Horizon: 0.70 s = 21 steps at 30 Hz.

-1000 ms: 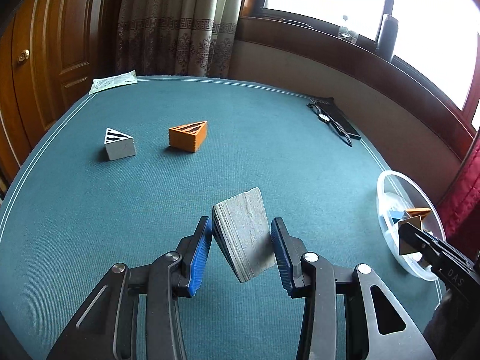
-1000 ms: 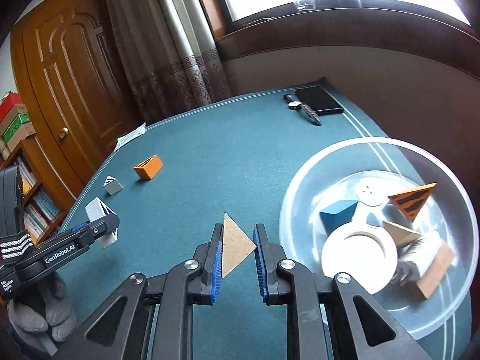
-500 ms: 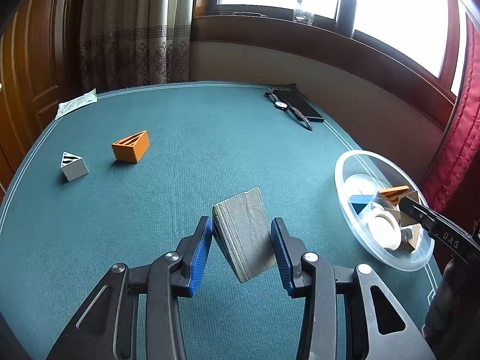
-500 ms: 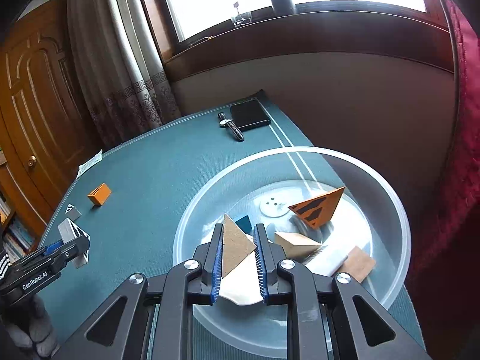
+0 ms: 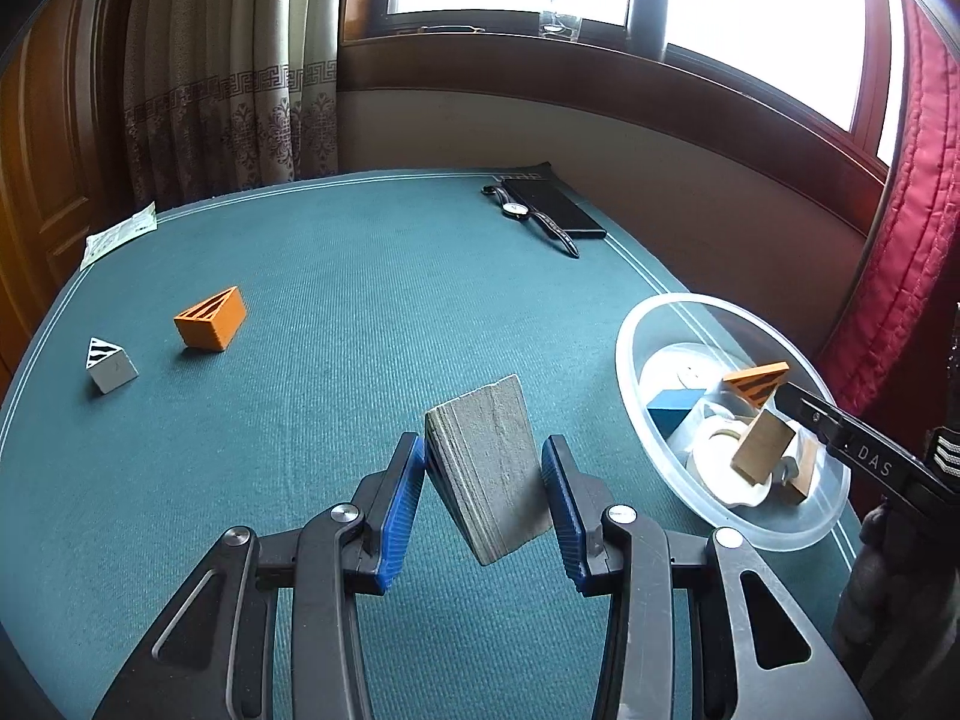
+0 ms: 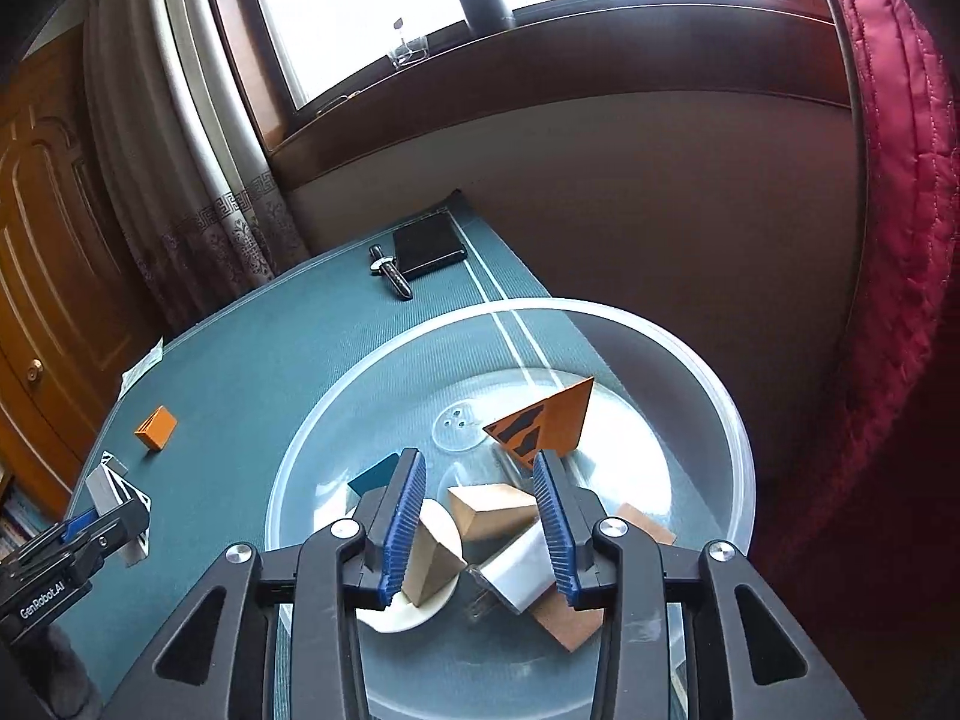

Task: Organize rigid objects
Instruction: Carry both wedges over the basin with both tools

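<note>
My left gripper [image 5: 483,450] is shut on a grey block [image 5: 486,468], which it holds tilted above the green table. To its right stands a clear bowl [image 5: 627,360]. My right gripper [image 6: 478,461] hangs over that bowl [image 6: 690,360], and its jaws are opening. The tan triangle block [image 6: 429,558] has left the pads and leans on a white ring [image 6: 408,615] in the bowl. An orange striped triangle [image 6: 552,426] and a blue block [image 6: 375,477] also lie there. An orange wedge [image 5: 213,318] and a white striped triangle [image 5: 111,363] sit on the table at the left.
A black phone [image 5: 558,210] and a wristwatch [image 5: 519,211] lie at the table's far edge, with a paper slip [image 5: 120,234] at the far left corner. A red curtain [image 5: 900,240] hangs just right of the bowl, and a wall runs behind the table.
My right gripper moved over the bowl, its jaws parted and the tan triangle dropped onto the white ring. My left gripper carried the grey block rightward, closer to the bowl.
</note>
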Available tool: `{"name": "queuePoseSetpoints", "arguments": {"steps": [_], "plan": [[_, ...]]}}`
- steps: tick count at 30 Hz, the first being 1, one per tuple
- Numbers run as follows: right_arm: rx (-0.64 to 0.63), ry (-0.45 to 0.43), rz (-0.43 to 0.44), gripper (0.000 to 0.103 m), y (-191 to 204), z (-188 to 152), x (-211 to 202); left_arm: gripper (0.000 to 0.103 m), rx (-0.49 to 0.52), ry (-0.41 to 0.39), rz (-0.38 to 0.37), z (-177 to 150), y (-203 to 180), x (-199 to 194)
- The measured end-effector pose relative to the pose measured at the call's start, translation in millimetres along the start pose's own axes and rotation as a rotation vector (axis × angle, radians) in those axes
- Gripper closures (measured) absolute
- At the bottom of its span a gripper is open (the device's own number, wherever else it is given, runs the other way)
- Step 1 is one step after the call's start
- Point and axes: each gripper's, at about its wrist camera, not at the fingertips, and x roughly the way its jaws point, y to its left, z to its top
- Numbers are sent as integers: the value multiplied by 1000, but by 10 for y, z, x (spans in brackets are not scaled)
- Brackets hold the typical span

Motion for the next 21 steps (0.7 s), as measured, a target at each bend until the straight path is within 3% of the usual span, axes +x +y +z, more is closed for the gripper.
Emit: {"name": "queuePoseSetpoints", "arguments": {"steps": [5, 10, 16, 21], "plan": [[9, 4, -5, 62, -45, -1, 6, 61, 11, 0, -10, 25, -64, 12], [17, 16, 26, 51, -60, -12, -28, 61, 20, -2, -20, 56, -123, 23], [-74, 30, 55, 42, 65, -74, -88, 61, 33, 2, -34, 67, -203, 50], [-164, 35, -59, 39, 132, -130, -18, 61, 52, -1, -50, 89, -286, 57]]}}
